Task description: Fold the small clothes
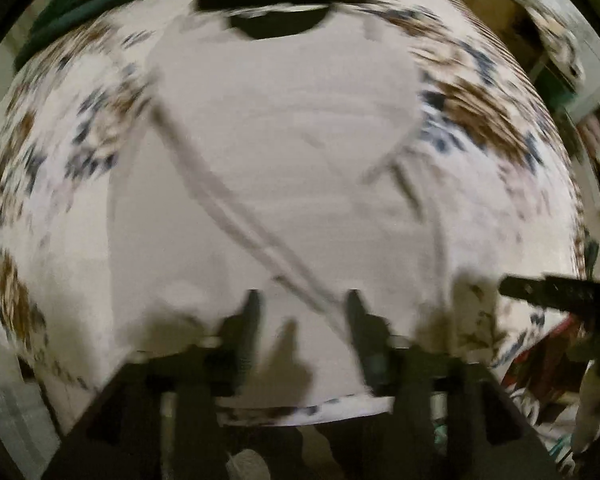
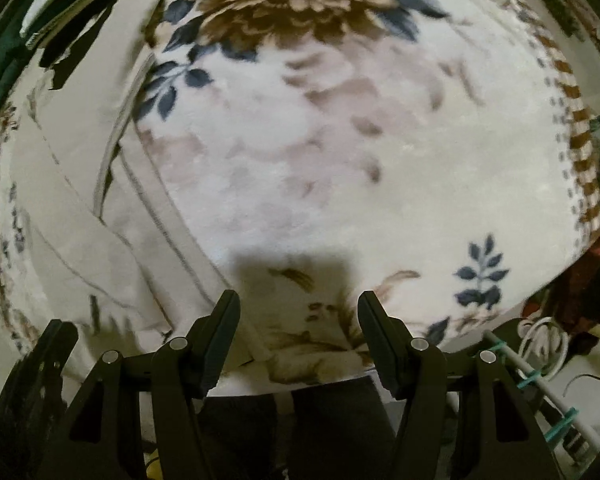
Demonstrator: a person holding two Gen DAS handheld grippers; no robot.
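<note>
Below my left gripper (image 1: pixel 302 312) a pale shirt (image 1: pixel 268 168) lies spread flat on the flowered blanket (image 1: pixel 60 152), neckline at the far end and 1 sleeve folded across its body. My left jaws stand parted above the near hem, holding nothing; that view is blurred. Further right, my right gripper (image 2: pixel 298 312) hovers over bare blanket just beside the shirt's edge (image 2: pixel 100 240), its jaws wide apart and empty, their shadow falling on the blanket.
</note>
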